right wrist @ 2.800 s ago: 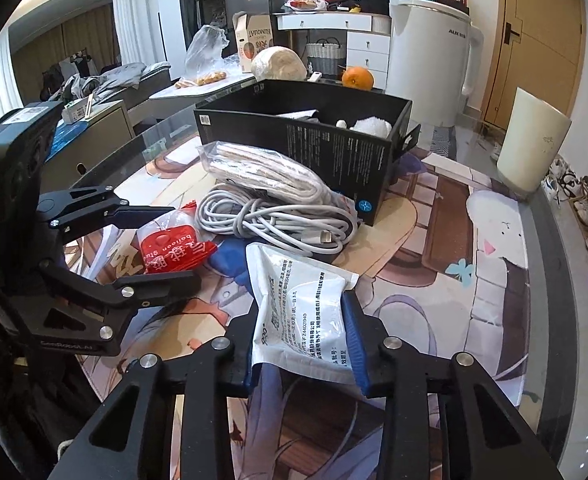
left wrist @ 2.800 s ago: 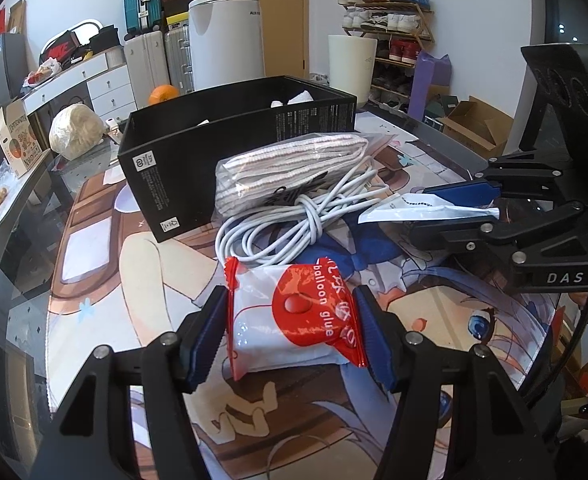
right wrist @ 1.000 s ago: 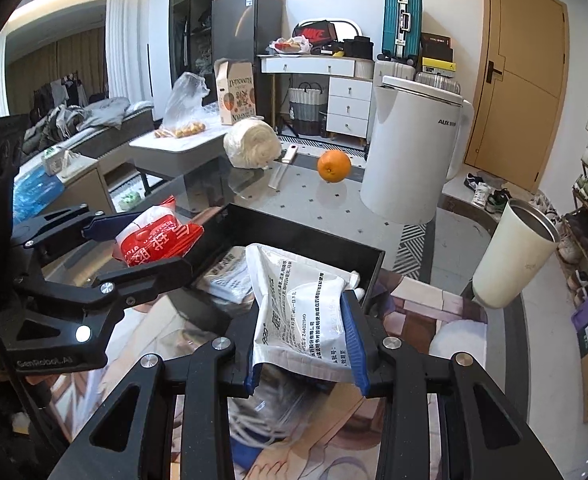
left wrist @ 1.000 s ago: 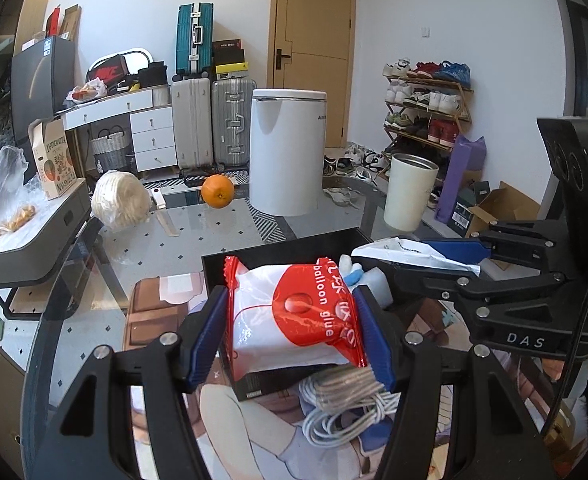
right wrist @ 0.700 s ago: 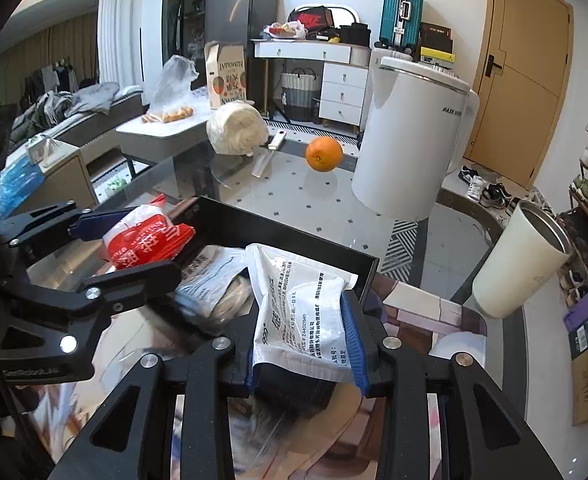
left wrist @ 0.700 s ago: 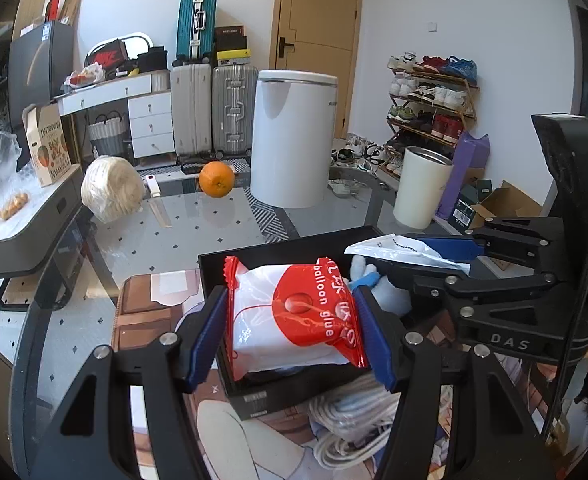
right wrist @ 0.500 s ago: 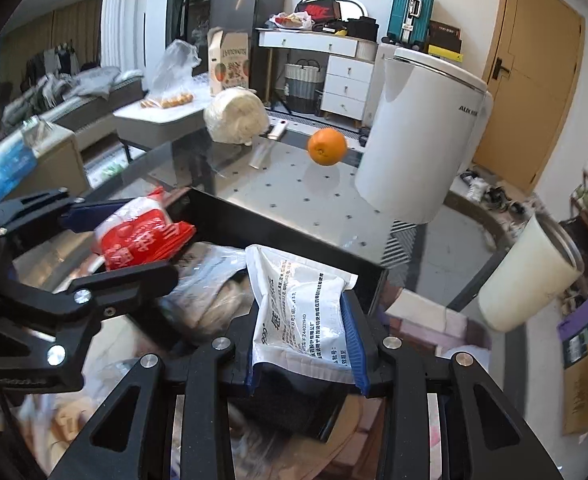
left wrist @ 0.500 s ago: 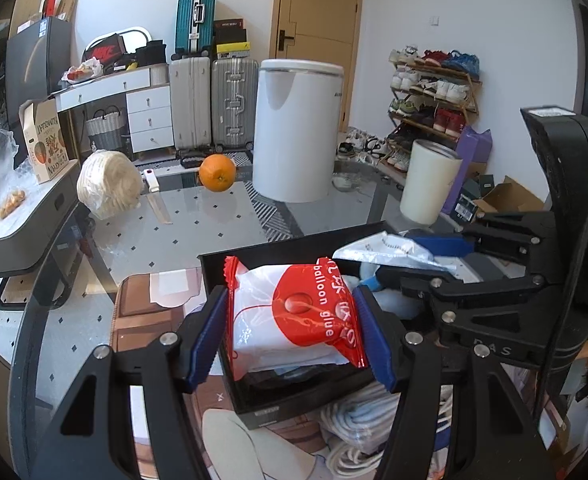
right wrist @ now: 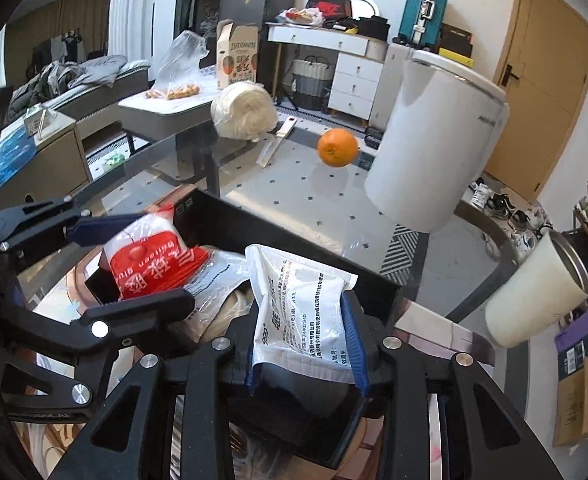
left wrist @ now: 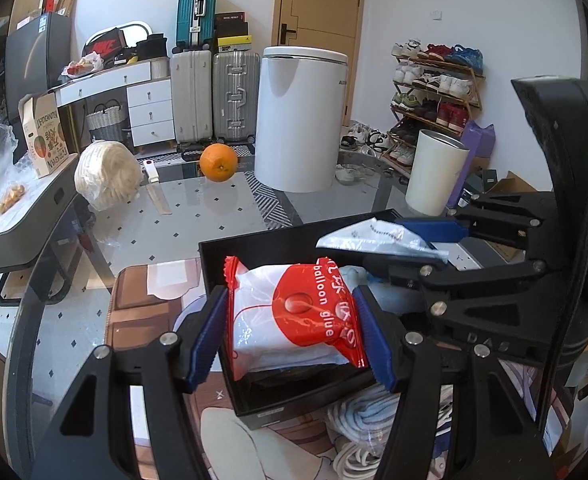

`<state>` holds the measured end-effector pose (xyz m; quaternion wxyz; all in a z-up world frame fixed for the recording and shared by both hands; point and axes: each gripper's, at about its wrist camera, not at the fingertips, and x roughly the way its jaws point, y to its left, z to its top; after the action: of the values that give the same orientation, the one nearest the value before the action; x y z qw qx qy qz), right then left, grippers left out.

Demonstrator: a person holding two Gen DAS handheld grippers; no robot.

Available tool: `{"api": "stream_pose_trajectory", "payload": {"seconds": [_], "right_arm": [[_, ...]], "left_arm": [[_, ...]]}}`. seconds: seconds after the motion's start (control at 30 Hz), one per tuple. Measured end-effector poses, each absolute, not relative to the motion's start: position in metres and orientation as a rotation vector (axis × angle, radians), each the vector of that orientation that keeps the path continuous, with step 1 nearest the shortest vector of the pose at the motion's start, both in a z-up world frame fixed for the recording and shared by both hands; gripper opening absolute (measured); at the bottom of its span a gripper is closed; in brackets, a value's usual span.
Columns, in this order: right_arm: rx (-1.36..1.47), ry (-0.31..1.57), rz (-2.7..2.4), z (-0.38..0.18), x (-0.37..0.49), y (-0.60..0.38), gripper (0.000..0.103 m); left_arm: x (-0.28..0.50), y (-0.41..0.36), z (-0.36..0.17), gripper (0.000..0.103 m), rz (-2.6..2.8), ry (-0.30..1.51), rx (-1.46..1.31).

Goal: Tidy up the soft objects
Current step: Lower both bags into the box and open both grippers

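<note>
Hovering over the black box [left wrist: 254, 406], left gripper [left wrist: 294, 330] clamps red packet [left wrist: 294, 320], right gripper [right wrist: 305, 334] white pouch [right wrist: 299, 316].

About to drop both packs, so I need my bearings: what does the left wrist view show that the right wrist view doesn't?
Only the left wrist view: the white cord bundle on the mat just outside the black box, and the shoe rack.

Only the right wrist view: the clear bag already lying in the box, and the bed.

Both: the red pack in the left tongs, the white pack in the right tongs, and the orange.
</note>
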<state>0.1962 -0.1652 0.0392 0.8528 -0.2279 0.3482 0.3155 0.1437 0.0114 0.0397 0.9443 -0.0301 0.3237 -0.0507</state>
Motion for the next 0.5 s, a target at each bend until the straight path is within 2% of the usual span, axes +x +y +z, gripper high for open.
{"api": "stream_pose_trajectory", "payload": {"seconds": [0.17, 0.23, 0.27, 0.3, 0.47, 0.5], "right_arm": [[-0.485, 0.774, 0.660, 0.028, 0.207, -0.161, 0.037], [-0.488, 0.776, 0.668, 0.028, 0.208, -0.162, 0.046], [-0.487, 0.772, 0.672, 0.030, 0.207, -0.164, 0.059], [-0.486, 0.766, 0.677, 0.032, 0.206, -0.166, 0.064], [-0.482, 0.713, 0.685, 0.047, 0.192, -0.182, 0.067], [-0.477, 0.709, 0.679, 0.048, 0.190, -0.186, 0.071]], "left_arm": [[0.145, 0.012, 0.038, 0.062, -0.105, 0.658, -0.054], [0.146, 0.012, 0.037, 0.062, -0.108, 0.661, -0.052], [0.146, 0.012, 0.037, 0.062, -0.110, 0.663, -0.055], [0.146, 0.013, 0.037, 0.062, -0.114, 0.664, -0.060], [0.148, 0.012, 0.036, 0.063, -0.120, 0.672, -0.070], [0.149, 0.011, 0.035, 0.063, -0.123, 0.675, -0.070]]}}
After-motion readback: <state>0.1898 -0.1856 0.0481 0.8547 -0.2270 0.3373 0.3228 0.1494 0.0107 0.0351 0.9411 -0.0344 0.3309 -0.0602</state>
